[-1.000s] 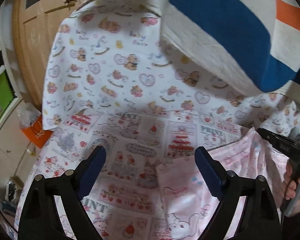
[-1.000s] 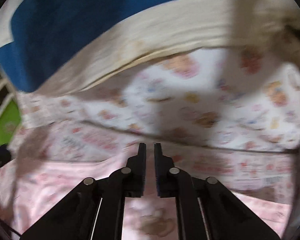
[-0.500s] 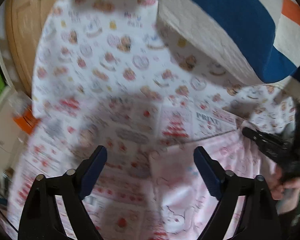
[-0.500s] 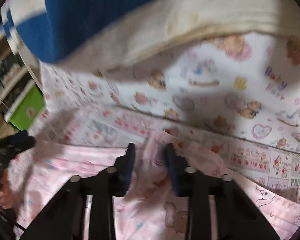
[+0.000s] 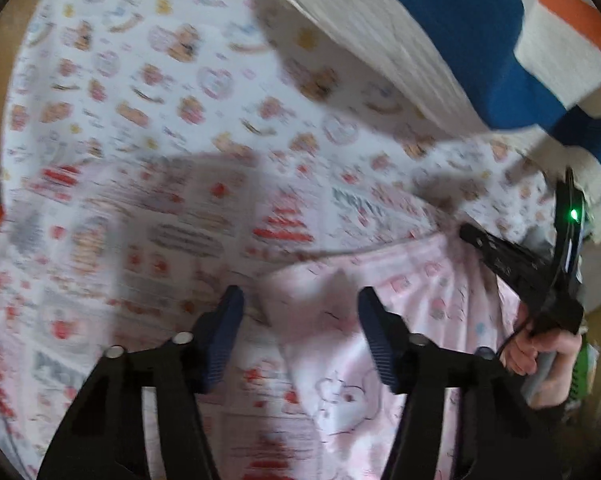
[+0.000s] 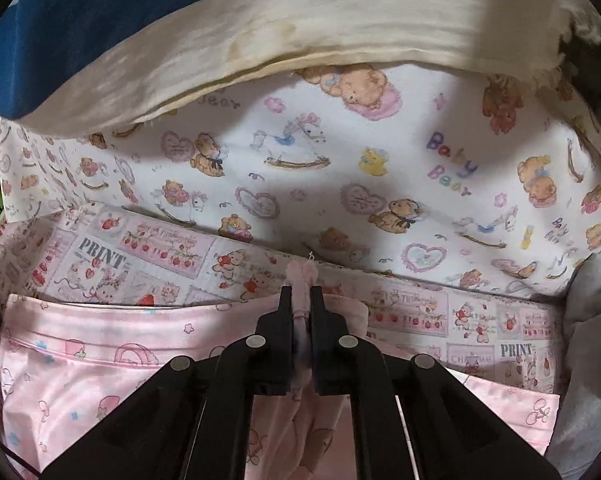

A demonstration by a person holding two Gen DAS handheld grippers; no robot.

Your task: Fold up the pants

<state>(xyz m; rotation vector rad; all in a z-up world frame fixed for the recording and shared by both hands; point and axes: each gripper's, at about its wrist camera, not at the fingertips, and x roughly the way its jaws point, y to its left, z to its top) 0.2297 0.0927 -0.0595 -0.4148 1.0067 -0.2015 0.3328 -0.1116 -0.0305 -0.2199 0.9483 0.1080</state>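
the right gripper (image 6: 300,300) is closed on a small bunch of pink cloth, the far right corner of the pants (image 6: 100,364); a little tuft stands out past its tips. the left gripper (image 5: 296,312) has just been closing its jaws and now stands about half open over the other far corner of the pants (image 5: 380,320). the cloth lies between the pads, but they do not press it yet, as far as the blurred picture shows.

the pants lie flat on a printed sheet (image 5: 140,240), with their far edge running left to right, from one gripper to the other. the rest of the pants comes toward the near side, under both grippers. so each hand is at its own corner, and the left one only needs to go a little down and close.

beyond the far edge there is a strip of bare sheet, then a cloth with bears (image 6: 340,168), and above it a thick blue and cream blanket (image 6: 260,40) that hangs over. i think there is not much room on the far side, so the fold should better go toward the near side. the right hand (image 5: 540,348) is seen at the right border of the left view.
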